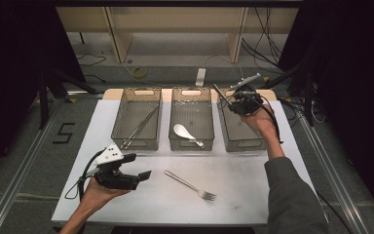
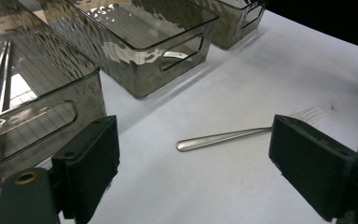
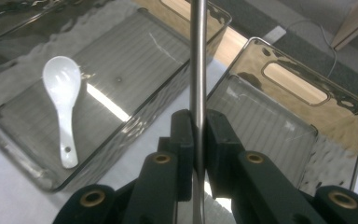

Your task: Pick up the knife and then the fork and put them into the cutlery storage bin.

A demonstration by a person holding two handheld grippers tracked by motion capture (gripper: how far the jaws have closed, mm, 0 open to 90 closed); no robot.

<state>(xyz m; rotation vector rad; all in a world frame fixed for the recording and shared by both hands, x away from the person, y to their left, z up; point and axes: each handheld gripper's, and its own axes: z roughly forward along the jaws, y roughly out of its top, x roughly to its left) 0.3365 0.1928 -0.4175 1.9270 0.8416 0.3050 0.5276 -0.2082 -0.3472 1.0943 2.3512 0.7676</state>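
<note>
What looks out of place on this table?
One fork lies loose on the white mat, outside the three bins, while the white spoon sits in the middle bin and chopsticks in the left bin. Nothing looks spilled or damaged.

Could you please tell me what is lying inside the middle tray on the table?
Inside the middle tray lies one white spoon, bowl toward the left wall, handle toward the front right corner. The rest of its ribbed floor is bare; nothing covers any part of it.

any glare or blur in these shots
High view: dark surround, white table brightly lit. Left gripper view: rippled reflections on the bin walls, fork sharp, near jaws soft. Right gripper view: glare streak on the middle bin floor beside the white spoon.
</note>
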